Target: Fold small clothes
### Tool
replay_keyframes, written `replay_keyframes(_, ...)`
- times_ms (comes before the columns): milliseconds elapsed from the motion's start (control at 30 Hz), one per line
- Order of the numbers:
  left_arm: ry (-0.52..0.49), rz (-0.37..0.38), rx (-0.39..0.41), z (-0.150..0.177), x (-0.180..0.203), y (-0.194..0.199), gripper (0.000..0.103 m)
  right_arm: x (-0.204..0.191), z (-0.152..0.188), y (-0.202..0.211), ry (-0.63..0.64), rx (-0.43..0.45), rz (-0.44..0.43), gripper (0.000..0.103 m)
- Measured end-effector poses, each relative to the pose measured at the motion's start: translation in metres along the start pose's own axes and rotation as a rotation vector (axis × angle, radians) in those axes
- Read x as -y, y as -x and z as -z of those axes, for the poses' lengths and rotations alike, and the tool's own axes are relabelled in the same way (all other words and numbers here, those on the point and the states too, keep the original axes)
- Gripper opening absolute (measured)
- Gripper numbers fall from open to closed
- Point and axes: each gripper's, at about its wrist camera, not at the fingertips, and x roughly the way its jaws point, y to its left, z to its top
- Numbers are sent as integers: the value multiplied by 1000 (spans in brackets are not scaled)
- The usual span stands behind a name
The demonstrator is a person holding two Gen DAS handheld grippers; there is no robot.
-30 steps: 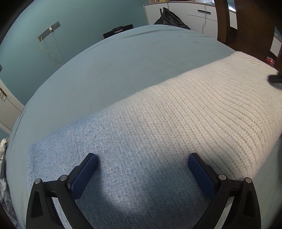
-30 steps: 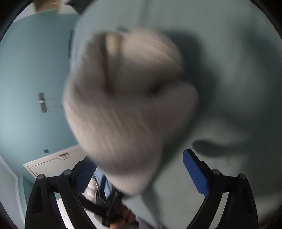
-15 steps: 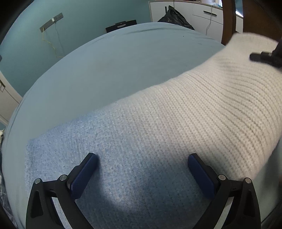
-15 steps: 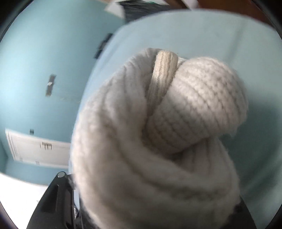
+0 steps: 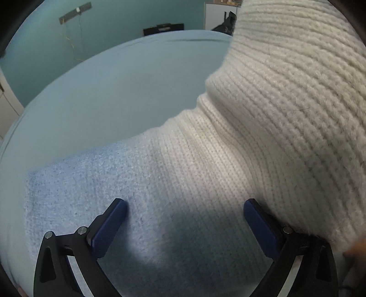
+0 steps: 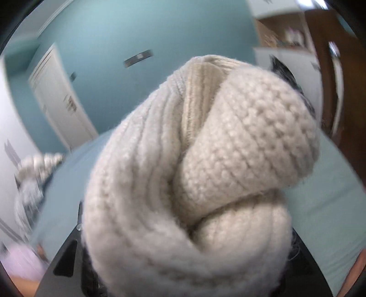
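Observation:
A knitted garment (image 5: 173, 182), cream at one end and pale blue at the other, lies on a light blue sheet (image 5: 109, 96). My left gripper (image 5: 184, 219) is open, its blue pads resting on the blue end. The cream end (image 5: 297, 102) is lifted and folded back over towards the left gripper. In the right wrist view a bunched cream end (image 6: 196, 178) fills the frame; my right gripper is shut on it, with its fingers hidden under the knit.
The sheet-covered surface (image 6: 331, 205) stretches away in front. Teal walls, a white door (image 6: 59, 100) and white cabinets (image 5: 217, 13) stand behind it. A dark wooden post (image 6: 327, 68) is at the right. A crumpled pile of grey cloth (image 6: 34, 178) lies at the left edge.
The right gripper closed on the cream end, lifted it and carried it over towards the blue end. The left gripper has stayed open in place on the blue end.

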Motion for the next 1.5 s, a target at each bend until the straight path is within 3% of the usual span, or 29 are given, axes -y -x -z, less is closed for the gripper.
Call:
replay_keyframes(67, 13, 35, -39, 0, -25, 16, 103, -15, -2, 7, 76, 34, 11, 48)
replay_keyframes(233, 101, -60, -85, 10, -123, 83, 103, -44, -28, 11, 194, 97, 59, 48)
replay_keyframes(367, 223, -174, -67, 38, -204, 130, 103, -102, -49, -18, 443, 137, 136, 48)
replay_keyframes(433, 328, -185, -39, 52, -241, 148, 103, -139, -50, -49, 611, 112, 177, 48)
replay_keyframes(533, 556, -129, 72, 77, -295, 172, 103, -186, -29, -90, 819, 92, 203, 48)
replay_keyframes(600, 660, -94, 88, 91, -318, 172, 103, -216, 6, -117, 980, 73, 250, 49)
replay_keyframes(667, 665, -85, 59, 91, -329, 167, 103, -233, 47, -142, 1145, 56, 291, 49)
replay_keyframes(767, 604, -120, 83, 85, -319, 166, 103, -243, 110, -177, 1350, 30, 345, 50)
replay_keyframes(833, 522, -169, 93, 77, -306, 163, 103, -242, 152, -192, 1508, 149, 447, 52)
replay_keyframes(900, 444, -189, 113, 66, -284, 166, 103, -237, 173, -194, 1598, 246, 503, 55)
replay_keyframes(967, 390, -179, 131, 50, -261, 170, 103, -235, 169, -195, 1602, 232, 515, 59)
replay_keyframes(1033, 371, -150, 141, 40, -257, 175, 103, -239, 144, -199, 1549, 156, 475, 62)
replay_keyframes(1067, 371, -132, 149, 29, -249, 171, 103, -238, 132, -195, 1509, 109, 440, 66)
replay_keyframes(1167, 379, -86, 172, 14, -238, 176, 103, -228, 89, -164, 1288, 15, 219, 70)
replay_keyframes(1267, 373, -86, 199, 17, -223, 184, 103, -204, 64, -139, 1146, -24, 124, 71)
replay_keyframes(1333, 348, -90, 208, 18, -218, 182, 103, -191, 53, -128, 1120, -18, 102, 71)
replay_keyframes(1433, 312, -107, 219, 14, -210, 178, 103, -176, 46, -117, 1101, 4, 63, 87)
replay_keyframes(1500, 313, -126, 245, 15, -212, 181, 103, -192, 41, -139, 1100, 44, 91, 92)
